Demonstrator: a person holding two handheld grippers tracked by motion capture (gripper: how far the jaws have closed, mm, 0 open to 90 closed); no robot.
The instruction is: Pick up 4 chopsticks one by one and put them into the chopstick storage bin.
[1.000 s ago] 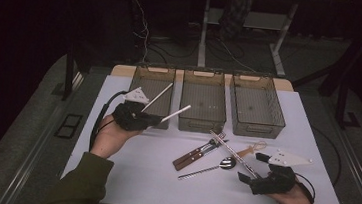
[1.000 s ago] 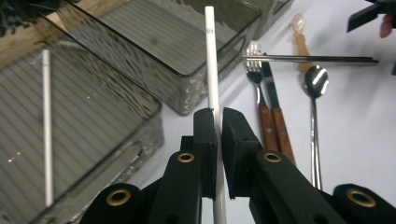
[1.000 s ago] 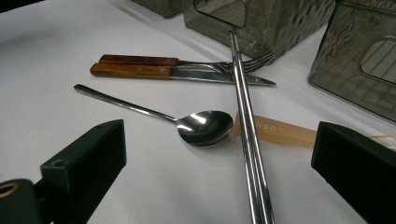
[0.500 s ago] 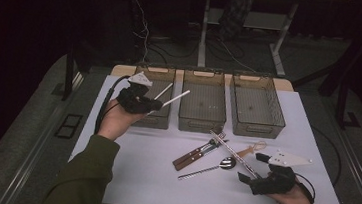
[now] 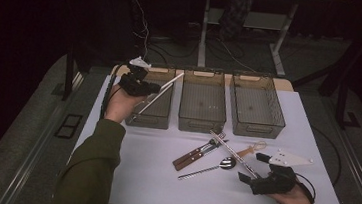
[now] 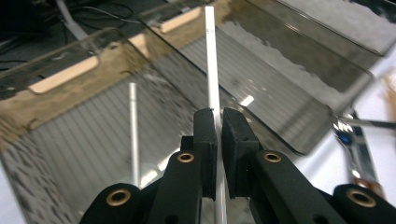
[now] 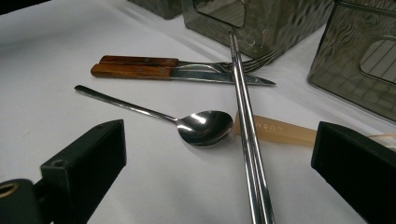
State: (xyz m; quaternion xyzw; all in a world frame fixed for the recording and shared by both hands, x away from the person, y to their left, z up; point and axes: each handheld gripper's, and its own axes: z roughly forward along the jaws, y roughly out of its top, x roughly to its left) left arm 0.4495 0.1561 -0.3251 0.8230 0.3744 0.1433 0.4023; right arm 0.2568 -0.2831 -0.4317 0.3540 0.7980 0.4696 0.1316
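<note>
1. A white chopstick (image 6: 211, 60) is pinched in the left claw (image 6: 218, 122), held above the leftmost bin (image 5: 154, 110).
2. The right claw (image 7: 219, 154) is held wide, a spoon (image 7: 196, 125) and metal chopsticks (image 7: 245, 121) lying just ahead on the desk (image 5: 131, 177).

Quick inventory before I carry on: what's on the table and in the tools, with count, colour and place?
white chopstick: one, white, clamped in the left tool above the left bin
second white chopstick: one, white, lying in the left bin
bins: three, smoky clear, in a row at the table's far edge
metal chopsticks: two, silver, crossing the cutlery pile
spoon: one, silver, mid-table
fork: one, wooden handle, beside the knife
knife: one, wooden handle
pale utensil: one, beige, under the metal chopsticks
table: one, white
left tool: black, shut
right tool: black, open, near the spoon
</note>
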